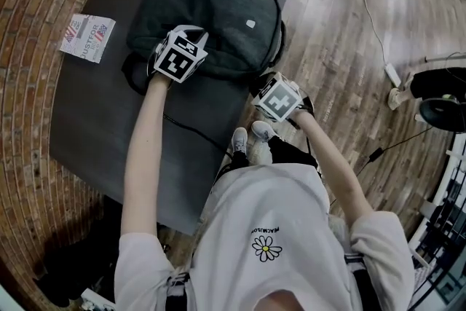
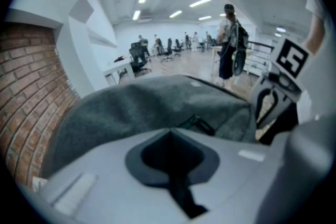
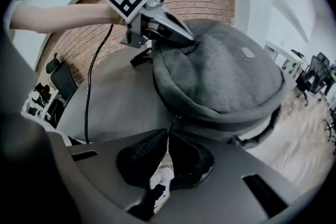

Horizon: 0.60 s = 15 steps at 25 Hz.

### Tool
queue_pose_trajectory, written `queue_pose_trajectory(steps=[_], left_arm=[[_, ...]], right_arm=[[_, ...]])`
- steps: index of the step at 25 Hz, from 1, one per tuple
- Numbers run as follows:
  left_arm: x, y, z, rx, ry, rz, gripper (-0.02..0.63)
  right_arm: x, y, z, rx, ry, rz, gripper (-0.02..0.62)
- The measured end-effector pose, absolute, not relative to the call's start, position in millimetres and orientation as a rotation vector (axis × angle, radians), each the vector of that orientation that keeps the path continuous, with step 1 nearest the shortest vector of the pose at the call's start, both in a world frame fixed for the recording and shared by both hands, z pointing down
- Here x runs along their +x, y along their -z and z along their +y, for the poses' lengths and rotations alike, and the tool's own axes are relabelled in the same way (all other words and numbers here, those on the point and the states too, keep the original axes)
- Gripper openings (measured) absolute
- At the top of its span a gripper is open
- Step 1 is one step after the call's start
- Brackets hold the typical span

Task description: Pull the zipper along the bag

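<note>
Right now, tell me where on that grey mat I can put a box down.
Free: the mat left of the bag, from the packet down to its near edge. A cable crosses the middle. Crowded: the bag's near edge, with the left claw, right claw and shoes.

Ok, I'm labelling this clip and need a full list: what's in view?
bag: one, dark grey, on the mat
zipper pull: one, dark, bag's near corner
mat: one, grey, on the floor
printed card: one, white, left of the mat
cable: one, black, across the mat
power strip: one, white, floor at right
people: several, far in the background
shoes: two, white, beside the mat's edge
left gripper: one, grey, shut, tip at the bag's edge
right gripper: one, grey, jaws slightly apart at the zipper pull
</note>
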<state>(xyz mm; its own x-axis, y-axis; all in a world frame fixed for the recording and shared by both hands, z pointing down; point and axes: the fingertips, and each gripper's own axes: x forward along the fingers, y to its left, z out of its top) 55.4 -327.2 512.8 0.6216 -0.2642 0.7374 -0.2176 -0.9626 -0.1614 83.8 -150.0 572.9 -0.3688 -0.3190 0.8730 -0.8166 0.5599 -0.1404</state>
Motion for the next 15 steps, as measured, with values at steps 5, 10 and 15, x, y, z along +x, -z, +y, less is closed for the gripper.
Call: queue_pose_trajectory(steps=[5,10,15], left_arm=[[58,-514,-327,-2.783,1.271,0.431,-0.002],[43,-490,-324,-2.786,1.195,0.39,0.0],[-26,-472,-366,-2.62,1.147,0.709,0.0]], right_arm=[[16,-577,-171,0.92,-0.757,-2.008,0.015],[20,-585,-178,0.965,-0.785,-1.986,0.002],[22,-586,-179,0.966,-0.773,-1.974,0.0]])
